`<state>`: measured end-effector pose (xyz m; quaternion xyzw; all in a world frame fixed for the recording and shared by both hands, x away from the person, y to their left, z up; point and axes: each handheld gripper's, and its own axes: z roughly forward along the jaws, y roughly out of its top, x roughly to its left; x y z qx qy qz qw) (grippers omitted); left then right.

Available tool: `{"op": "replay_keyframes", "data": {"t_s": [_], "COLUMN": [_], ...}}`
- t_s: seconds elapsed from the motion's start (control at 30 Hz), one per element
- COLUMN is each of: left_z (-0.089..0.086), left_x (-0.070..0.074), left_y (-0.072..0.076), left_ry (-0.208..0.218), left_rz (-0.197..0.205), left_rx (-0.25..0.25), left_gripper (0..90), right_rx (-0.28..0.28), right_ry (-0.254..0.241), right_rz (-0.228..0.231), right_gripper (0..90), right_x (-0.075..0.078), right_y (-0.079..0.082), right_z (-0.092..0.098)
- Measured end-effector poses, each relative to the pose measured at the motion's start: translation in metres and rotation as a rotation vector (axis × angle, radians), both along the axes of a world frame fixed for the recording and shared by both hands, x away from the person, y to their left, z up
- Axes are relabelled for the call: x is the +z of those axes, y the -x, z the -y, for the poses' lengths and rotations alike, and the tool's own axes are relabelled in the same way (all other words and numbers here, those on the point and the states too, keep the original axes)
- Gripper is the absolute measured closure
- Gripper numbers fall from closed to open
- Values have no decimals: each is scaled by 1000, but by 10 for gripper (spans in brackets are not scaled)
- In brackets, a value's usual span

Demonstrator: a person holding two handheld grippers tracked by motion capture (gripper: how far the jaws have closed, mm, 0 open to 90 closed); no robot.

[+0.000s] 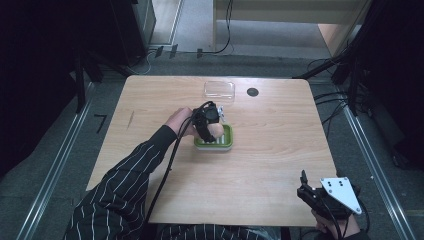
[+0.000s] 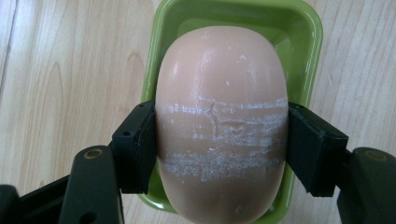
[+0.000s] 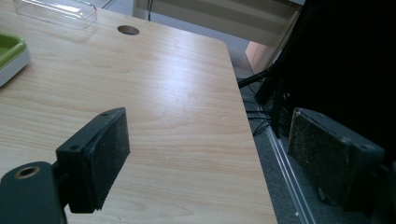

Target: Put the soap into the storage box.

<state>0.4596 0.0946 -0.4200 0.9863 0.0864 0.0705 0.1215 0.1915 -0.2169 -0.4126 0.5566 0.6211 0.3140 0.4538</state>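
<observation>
Wooden tabletop (image 1: 270, 150): left gripper (image 2: 219, 140) fingers clamping soap bar (image 2: 219, 93) over green soap dish (image 2: 313, 42); right gripper (image 3: 210, 154) spread, idle. Next, probably lowering, then releasing.

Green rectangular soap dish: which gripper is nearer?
Left. The left gripper is over the green rectangular soap dish, clamping the peach oval soap; the right gripper is at the table's near-right edge.

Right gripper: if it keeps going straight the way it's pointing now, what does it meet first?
Probably nothing nearby. The right gripper, jaws open and empty, points along the bare table near its right edge. The green dish and clear lid lie well left of that line. Depth is unclear.
</observation>
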Motion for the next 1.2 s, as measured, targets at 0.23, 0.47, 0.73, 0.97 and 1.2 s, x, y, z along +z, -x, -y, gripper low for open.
{"op": "replay_keyframes", "data": {"t_s": [0.23,0.47,0.73,0.97,1.2], "left_z": [3,4,4,3,2], "left_x": [-8,-11,-18,-19,-20], "left_y": [-3,-4,-5,-5,-6], "left_ry": [-8,4,-3,9,13], "left_rz": [-3,-2,-9,-16,-22], "left_rx": [-14,-11,-1,10,21], "left_gripper": [336,335,335,334,328], "right_rx": [0,1,0,2,1], "right_ry": [-3,-1,-3,-5,-5], "right_rz": [2,3,5,3,3], "right_gripper": [136,136,136,136,136], "right_x": [0,0,0,0,0], "right_y": [0,0,0,-1,-1], "right_z": [0,0,0,0,-1]}}
